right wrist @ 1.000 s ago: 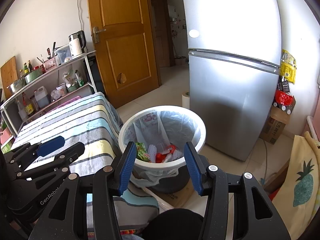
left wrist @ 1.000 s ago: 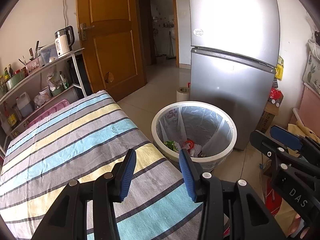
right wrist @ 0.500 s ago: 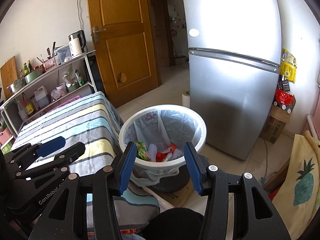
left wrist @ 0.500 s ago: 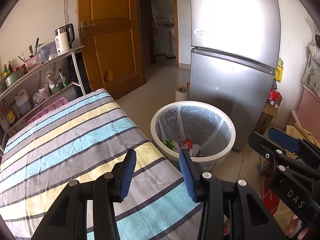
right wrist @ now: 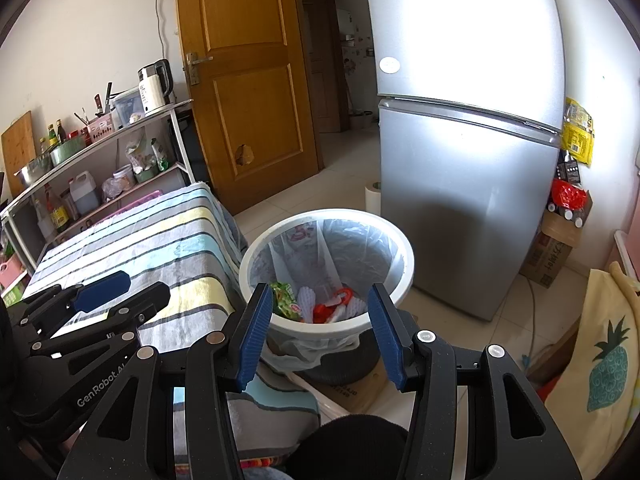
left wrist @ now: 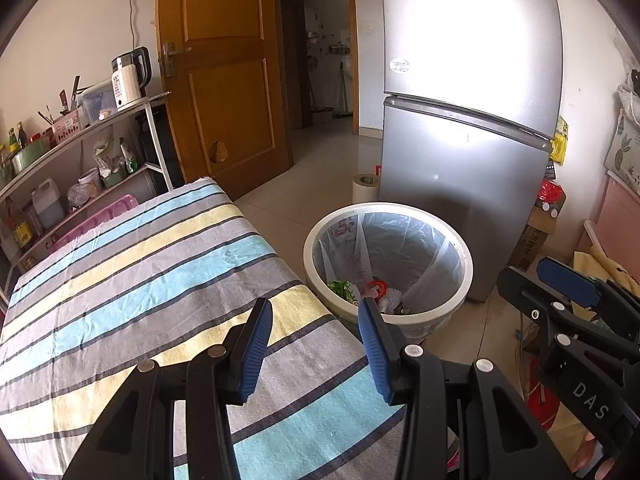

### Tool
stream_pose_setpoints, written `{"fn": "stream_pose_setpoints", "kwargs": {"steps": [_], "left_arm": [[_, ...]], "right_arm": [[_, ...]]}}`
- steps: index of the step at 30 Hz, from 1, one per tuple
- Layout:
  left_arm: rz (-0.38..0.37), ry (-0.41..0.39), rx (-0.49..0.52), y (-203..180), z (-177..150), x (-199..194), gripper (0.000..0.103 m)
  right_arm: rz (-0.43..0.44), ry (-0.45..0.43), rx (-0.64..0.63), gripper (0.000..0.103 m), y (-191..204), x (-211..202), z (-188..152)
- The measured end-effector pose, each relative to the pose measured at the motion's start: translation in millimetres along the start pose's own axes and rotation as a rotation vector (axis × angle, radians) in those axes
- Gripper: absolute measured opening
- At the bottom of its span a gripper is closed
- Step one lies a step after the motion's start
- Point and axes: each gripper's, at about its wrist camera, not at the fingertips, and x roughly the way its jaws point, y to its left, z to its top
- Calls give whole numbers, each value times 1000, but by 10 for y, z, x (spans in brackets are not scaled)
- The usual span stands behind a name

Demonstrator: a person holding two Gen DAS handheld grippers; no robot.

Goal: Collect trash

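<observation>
Ahead of you the silver refrigerator (right wrist: 468,184) stands against the wall, with the striped counter (left wrist: 132,280) to its left. Between them on the floor sits the white trash bin (right wrist: 400,240), lined with a clear bag and holding the trash (right wrist: 320,304): green and red wrappers at the bottom. Your left gripper (left wrist: 316,344) hovers over the counter's corner, fingers released and empty. Your right gripper (right wrist: 320,332) points at the bin, fingers likewise apart, gripping nothing.
</observation>
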Motion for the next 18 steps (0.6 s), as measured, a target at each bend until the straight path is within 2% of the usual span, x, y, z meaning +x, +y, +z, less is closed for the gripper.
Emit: {"fn": "stream_pose_setpoints", "kwargs": {"steps": [18], "left_arm": [[6, -3, -1, 20, 19, -29, 45]], "right_arm": [[1, -1, -2, 50, 6, -12, -12]]}}
